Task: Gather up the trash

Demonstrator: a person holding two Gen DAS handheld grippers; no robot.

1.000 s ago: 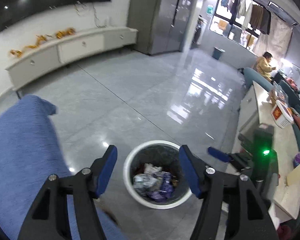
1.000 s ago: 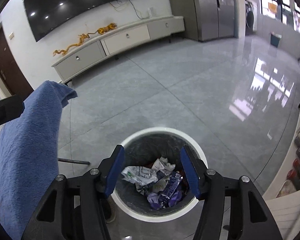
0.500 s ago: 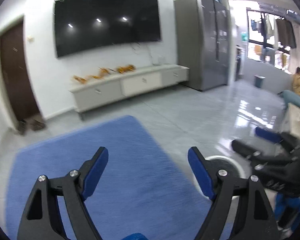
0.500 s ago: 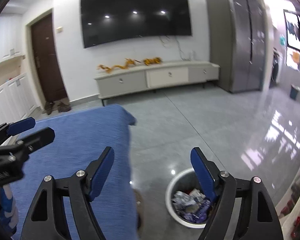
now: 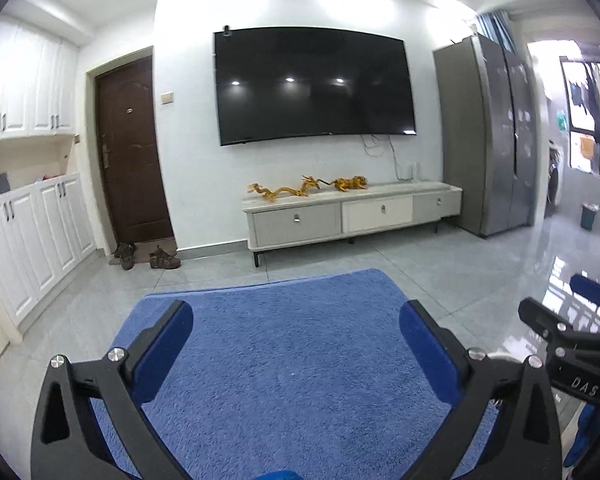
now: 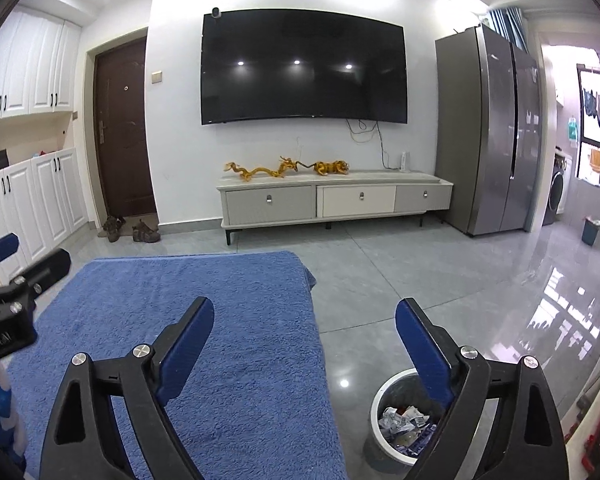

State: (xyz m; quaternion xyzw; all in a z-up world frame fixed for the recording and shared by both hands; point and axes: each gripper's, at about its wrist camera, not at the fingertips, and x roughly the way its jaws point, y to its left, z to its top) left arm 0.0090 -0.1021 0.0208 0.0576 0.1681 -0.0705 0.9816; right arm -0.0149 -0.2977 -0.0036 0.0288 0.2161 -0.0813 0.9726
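Living room with a wall television, both grippers lifted from the bin to level over the blue cloth.

Lower left of the left wrist view, the left gripper (image 5: 296, 334) has swung up from the bin; its fingers stand wide apart, empty, over the bare blue fleece cloth (image 5: 284, 360). The right gripper (image 6: 304, 334), equally spread and empty, has risen too. Lower right of its view sits the round white-rimmed wastebasket (image 6: 380, 396), crumpled wrappers (image 6: 400, 424) inside: collection looks finished.
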